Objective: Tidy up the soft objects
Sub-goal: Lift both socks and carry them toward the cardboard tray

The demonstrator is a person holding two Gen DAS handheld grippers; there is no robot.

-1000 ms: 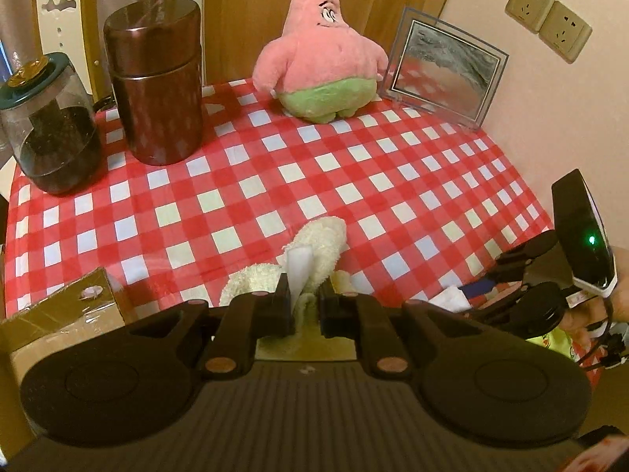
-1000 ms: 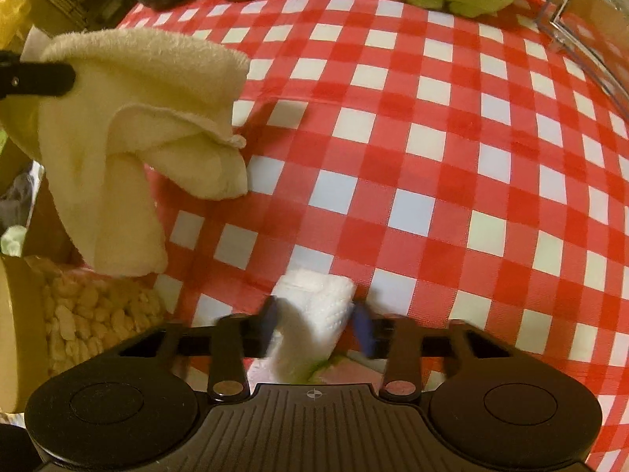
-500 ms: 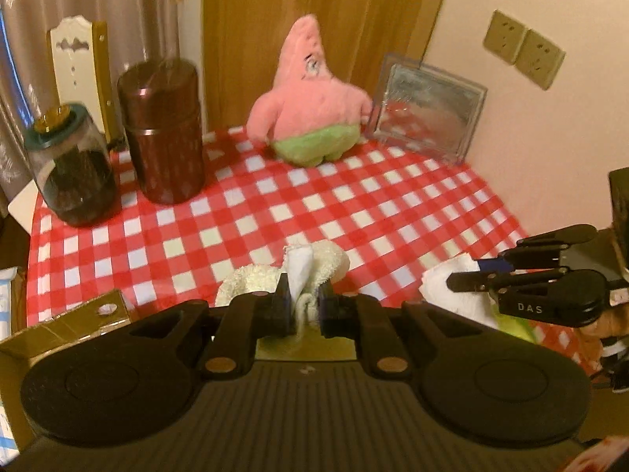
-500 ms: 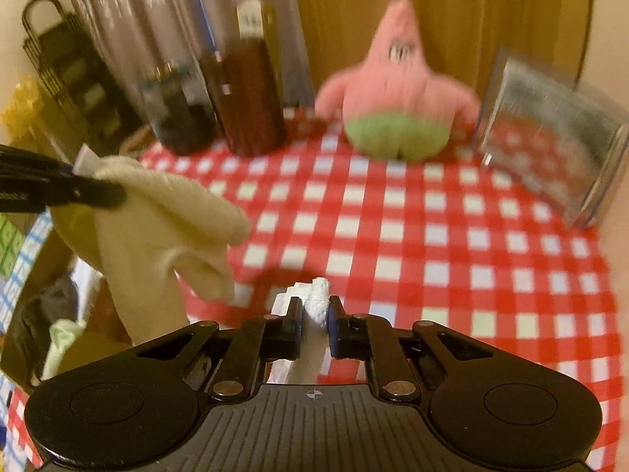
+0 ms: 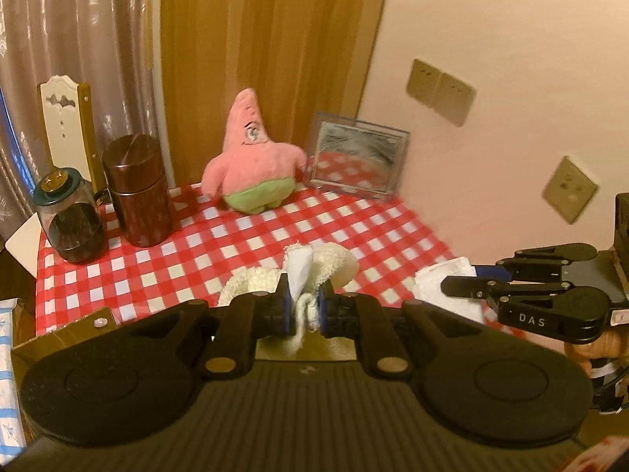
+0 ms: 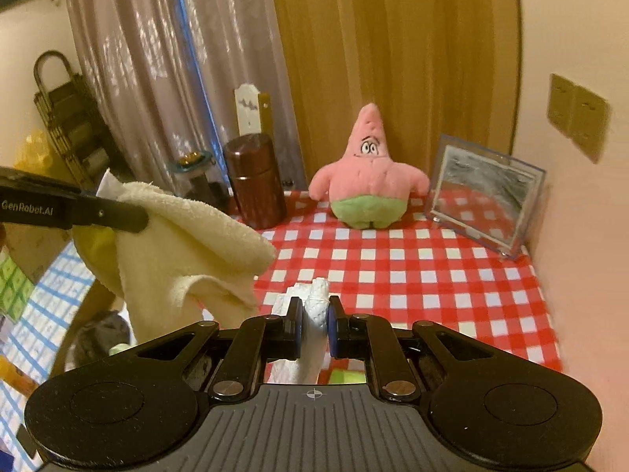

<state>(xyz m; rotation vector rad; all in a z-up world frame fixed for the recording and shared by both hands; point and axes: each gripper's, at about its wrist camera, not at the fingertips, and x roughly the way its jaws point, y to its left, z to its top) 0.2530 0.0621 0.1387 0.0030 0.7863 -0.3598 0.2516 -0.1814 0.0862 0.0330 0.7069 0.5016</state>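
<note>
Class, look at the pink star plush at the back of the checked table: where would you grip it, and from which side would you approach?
Grip the pink star plush at its pointed head, coming down from above. It sits upright on its wide green base, and the narrow cone suits small jaws better than the broad body. The mirror frame stands close beside one arm, so a sideways approach there looks cramped.

Fluffy cream terry towel (image 6: 184, 247); glossy brown canister (image 5: 138, 190) beside the fuzzy plush (image 5: 253, 163); shiny checked counter (image 5: 243, 244) cover.
</note>
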